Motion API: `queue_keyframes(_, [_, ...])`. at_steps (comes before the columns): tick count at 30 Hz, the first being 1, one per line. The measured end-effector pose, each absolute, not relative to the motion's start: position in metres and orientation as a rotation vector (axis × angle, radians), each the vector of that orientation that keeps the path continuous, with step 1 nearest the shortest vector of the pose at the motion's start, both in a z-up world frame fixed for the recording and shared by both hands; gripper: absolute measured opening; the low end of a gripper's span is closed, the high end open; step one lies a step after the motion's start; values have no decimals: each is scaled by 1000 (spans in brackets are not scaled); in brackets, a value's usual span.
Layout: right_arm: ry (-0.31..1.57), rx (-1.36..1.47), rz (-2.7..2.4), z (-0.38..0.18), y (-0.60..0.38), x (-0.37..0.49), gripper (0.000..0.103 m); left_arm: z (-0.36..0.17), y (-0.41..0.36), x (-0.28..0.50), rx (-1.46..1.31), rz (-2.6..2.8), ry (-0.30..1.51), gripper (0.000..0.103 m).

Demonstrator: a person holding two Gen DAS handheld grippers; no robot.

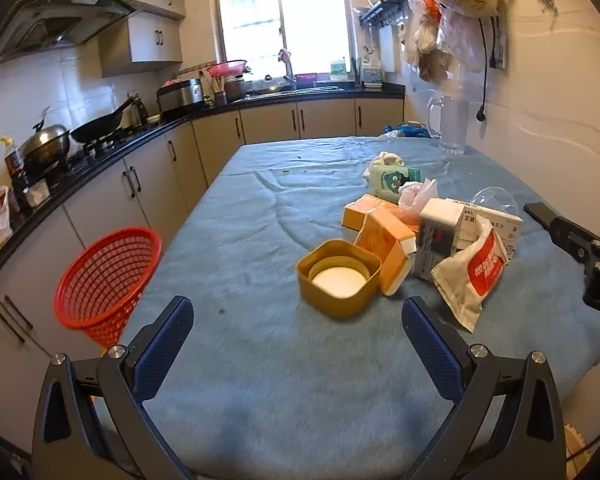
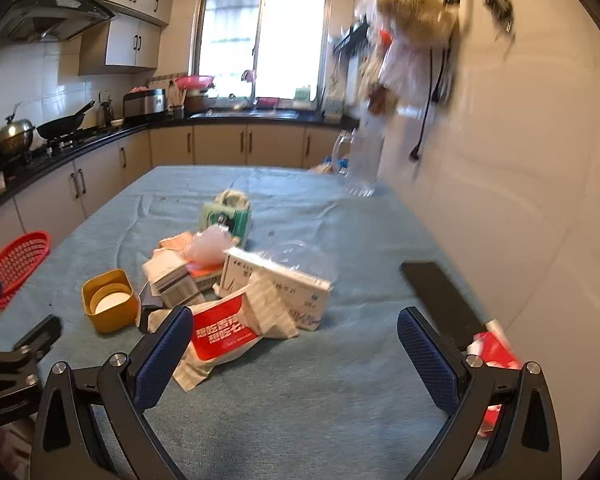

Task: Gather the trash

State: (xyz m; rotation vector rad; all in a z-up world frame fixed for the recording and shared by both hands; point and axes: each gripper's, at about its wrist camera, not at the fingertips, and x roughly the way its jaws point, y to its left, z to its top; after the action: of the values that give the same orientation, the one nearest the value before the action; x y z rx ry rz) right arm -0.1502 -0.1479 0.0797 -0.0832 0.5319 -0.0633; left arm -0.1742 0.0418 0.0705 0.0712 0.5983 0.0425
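Observation:
A pile of trash lies on the blue-clothed table (image 1: 260, 360): a yellow square lid (image 1: 338, 278), orange cartons (image 1: 384, 236), a red and white packet (image 1: 470, 276), a white medicine box (image 1: 488, 226), a green tissue pack (image 1: 394, 180). A red mesh basket (image 1: 108, 280) stands off the table's left edge. My left gripper (image 1: 298, 338) is open and empty, just short of the yellow lid. My right gripper (image 2: 296, 354) is open and empty, its left finger beside the red and white packet (image 2: 224, 332). The yellow lid (image 2: 108, 300) and the basket (image 2: 18, 262) lie to its left.
A clear jug (image 1: 452, 124) stands at the table's far right by the wall. A black flat object (image 2: 440, 296) lies at the right edge, a red wrapper (image 2: 496, 350) near it. A kitchen counter with a wok (image 1: 96, 126) runs along the left. Bags hang on the wall (image 1: 452, 12).

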Motion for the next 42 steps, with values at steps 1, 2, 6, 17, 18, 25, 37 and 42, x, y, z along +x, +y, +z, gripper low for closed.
queue_keyframes(1, [515,-78,-45,84,-147,-155,103,72,46,-179,63,47,591,103])
queue_keyframes(2, [481,-72,-24,89,-144,-164,103,73,50,-185,61,58,579,103])
queue_keyframes(6, [424,-65,51,95,-129,-190,103,73,63,-210,67,128,528,103])
queue_keyframes(17, [478,-92,194,61,-75,-208,103,47,111,-237,19,252,528,103])
queue_keyframes(18, [472,-112,177,62,-74,-209,103,45,113,-239,13,256,525,103])
queue_keyframes(25, [467,-123,157,64,-78,-212,103,41,110,-244,8,252,519,103])
queue_keyframes(37, [490,-154,174,56,-70,-211,103,37,108,-244,23,260,518,103])
queue_keyframes(42, [496,-150,177,55,-69,-210,103,35,108,-244,26,259,520,103])
